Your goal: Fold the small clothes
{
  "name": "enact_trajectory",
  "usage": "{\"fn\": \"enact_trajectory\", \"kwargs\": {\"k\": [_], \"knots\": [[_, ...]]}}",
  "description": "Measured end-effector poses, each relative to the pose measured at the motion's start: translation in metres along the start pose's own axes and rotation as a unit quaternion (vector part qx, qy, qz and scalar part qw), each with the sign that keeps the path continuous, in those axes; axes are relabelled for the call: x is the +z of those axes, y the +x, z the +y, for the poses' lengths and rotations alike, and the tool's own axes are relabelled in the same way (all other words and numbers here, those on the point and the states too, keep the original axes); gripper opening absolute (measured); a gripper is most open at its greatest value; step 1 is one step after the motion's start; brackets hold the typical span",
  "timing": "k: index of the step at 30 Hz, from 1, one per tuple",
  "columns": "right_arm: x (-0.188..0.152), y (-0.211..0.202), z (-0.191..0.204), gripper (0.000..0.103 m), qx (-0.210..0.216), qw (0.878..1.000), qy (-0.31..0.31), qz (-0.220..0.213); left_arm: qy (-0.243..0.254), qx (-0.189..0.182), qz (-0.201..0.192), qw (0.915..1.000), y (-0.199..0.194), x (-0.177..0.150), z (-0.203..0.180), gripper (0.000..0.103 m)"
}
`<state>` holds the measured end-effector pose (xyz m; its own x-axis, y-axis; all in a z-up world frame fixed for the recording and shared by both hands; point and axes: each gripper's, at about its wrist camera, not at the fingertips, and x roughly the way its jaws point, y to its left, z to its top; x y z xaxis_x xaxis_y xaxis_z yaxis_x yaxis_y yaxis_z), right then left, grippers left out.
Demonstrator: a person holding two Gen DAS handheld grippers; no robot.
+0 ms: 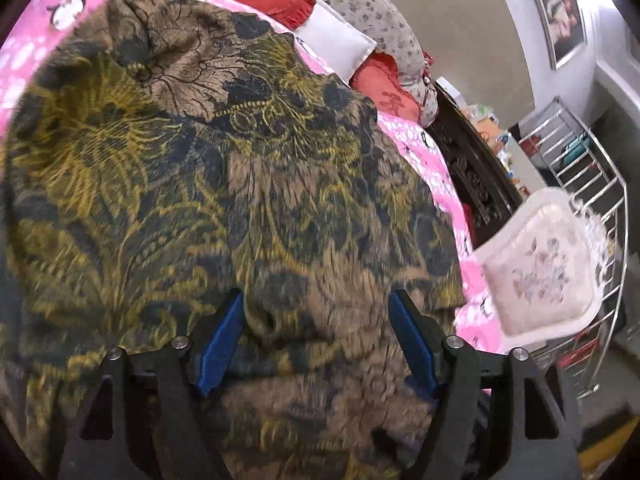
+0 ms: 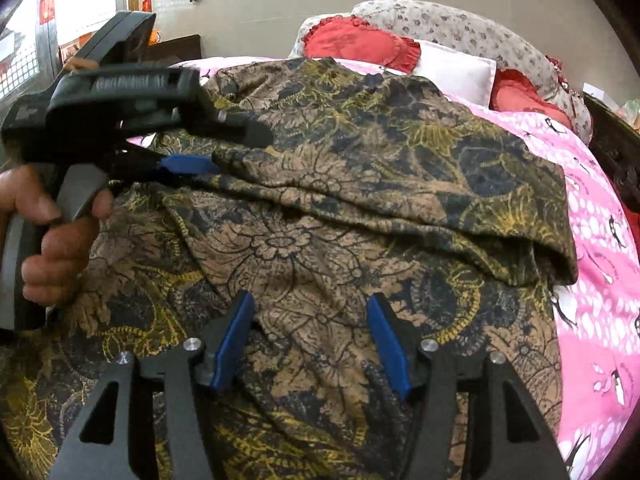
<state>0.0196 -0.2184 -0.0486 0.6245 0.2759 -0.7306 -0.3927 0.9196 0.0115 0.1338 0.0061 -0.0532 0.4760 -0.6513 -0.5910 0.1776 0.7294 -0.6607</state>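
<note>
A brown garment (image 2: 360, 184) printed with dark blue and yellow flowers lies spread over a pink bedspread (image 2: 596, 240) patterned with white dots and small cartoon figures, and it fills most of both wrist views. In the right wrist view one part of the cloth is folded over onto the rest, so a doubled layer runs across the upper half with its rounded folded edge at the right, near the bedspread. The right gripper (image 2: 310, 312) hangs low over the lower layer with its blue pads (image 2: 232, 344) spread apart and only flat cloth between them, nothing pinched. The left gripper (image 1: 316, 312) stands released as well, its blue pads (image 1: 222, 348) wide apart above the fabric (this view is blurred, so whether the tips graze the cloth I cannot tell). Seen from the right wrist, the left gripper (image 2: 192, 164) reaches in from the left at the edge of the folded layer, gripped by the person's left hand (image 2: 56, 232) around its handle. At the head of the bed lie red frilled cushions (image 2: 356, 42), a white pillow (image 2: 456, 66) and a grey floral pillow (image 2: 460, 28). Beside the bed the left wrist view shows a white padded chair (image 1: 544, 268) and a chrome rack (image 1: 592, 184).
</note>
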Motion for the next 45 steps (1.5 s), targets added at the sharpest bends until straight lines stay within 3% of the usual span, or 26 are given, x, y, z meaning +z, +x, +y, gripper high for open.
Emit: {"fn": "enact_trajectory", "kwargs": {"k": [5, 7, 8, 9, 11, 13, 16, 19, 21, 25, 30, 33, 35, 36, 37, 39, 40, 42, 44, 45], "knots": [[0.002, 0.003, 0.000, 0.062, 0.007, 1.000, 0.005, 0.000, -0.042, 0.001, -0.025, 0.9988, 0.009, 0.017, 0.009, 0.050], [0.002, 0.002, -0.001, 0.062, 0.007, 1.000, 0.005, 0.000, -0.038, 0.014, -0.033, 0.9987, 0.008, 0.012, 0.002, 0.042], [0.001, 0.001, -0.001, 0.062, 0.007, 1.000, 0.005, -0.001, -0.037, 0.027, -0.037, 0.9983, 0.007, 0.009, -0.001, 0.018], [0.004, 0.005, -0.002, 0.062, 0.006, 1.000, 0.004, -0.001, -0.041, 0.044, -0.035, 0.9976, 0.008, 0.007, -0.002, 0.000], [0.005, 0.005, -0.001, 0.062, 0.006, 1.000, 0.004, -0.001, -0.044, 0.070, -0.037, 0.9959, 0.005, 0.003, -0.004, 0.000], [0.006, 0.007, -0.003, 0.062, 0.008, 1.000, 0.007, 0.000, 0.006, 0.099, -0.057, 0.9935, -0.006, -0.001, -0.026, 0.000], [0.006, 0.007, -0.003, 0.062, 0.009, 1.000, 0.007, 0.000, 0.076, 0.089, -0.090, 0.9891, -0.035, -0.005, -0.063, 0.000], [0.005, 0.007, -0.003, 0.062, 0.007, 1.000, 0.007, 0.001, 0.124, 0.087, -0.135, 0.9793, -0.079, 0.000, -0.080, 0.000], [0.006, 0.007, -0.003, 0.062, 0.006, 1.000, 0.006, 0.002, 0.146, 0.120, -0.158, 0.9691, -0.105, 0.005, -0.073, 0.000], [0.005, 0.007, -0.005, 0.062, 0.009, 1.000, 0.009, 0.003, 0.108, 0.189, -0.144, 0.9653, -0.112, 0.017, -0.017, 0.000], [0.006, 0.009, -0.008, 0.068, 0.009, 1.000, 0.016, 0.007, 0.071, 0.242, -0.049, 0.9664, -0.065, 0.005, 0.040, 0.000], [0.008, 0.012, -0.015, 0.075, 0.018, 0.999, 0.034, 0.022, 0.050, 0.239, -0.073, 0.9671, -0.079, 0.005, 0.040, 0.000], [0.012, 0.011, -0.023, 0.076, 0.041, 0.997, 0.050, 0.046, 0.044, 0.246, -0.115, 0.9613, -0.103, 0.006, 0.031, 0.001], [0.015, 0.009, -0.026, 0.072, 0.049, 0.996, 0.057, 0.052, 0.046, 0.250, -0.146, 0.9562, -0.117, 0.007, 0.024, 0.009], [0.021, 0.001, -0.032, 0.060, 0.059, 0.995, 0.067, 0.046, 0.048, 0.253, -0.170, 0.9513, -0.125, 0.007, 0.016, 0.013], [0.037, -0.017, -0.041, 0.055, 0.048, 0.996, 0.069, 0.007, 0.049, 0.262, -0.208, 0.9411, -0.134, 0.012, 0.004, 0.019], [0.047, -0.025, -0.046, 0.055, 0.030, 0.997, 0.064, -0.018, 0.042, 0.249, -0.210, 0.9446, -0.132, 0.019, 0.001, 0.019], [0.072, -0.031, -0.059, 0.055, -0.021, 0.997, 0.047, -0.062, 0.043, 0.224, -0.175, 0.9577, -0.107, 0.029, -0.001, 0.018], [0.095, -0.018, -0.078, 0.053, -0.049, 0.996, 0.046, -0.057, 0.053, 0.249, -0.146, 0.9558, -0.075, 0.035, 0.001, 0.018], [0.102, -0.003, -0.092, 0.045, -0.060, 0.996, 0.052, -0.033, 0.059, 0.271, -0.131, 0.9519, -0.059, 0.036, 0.004, 0.014]]}}
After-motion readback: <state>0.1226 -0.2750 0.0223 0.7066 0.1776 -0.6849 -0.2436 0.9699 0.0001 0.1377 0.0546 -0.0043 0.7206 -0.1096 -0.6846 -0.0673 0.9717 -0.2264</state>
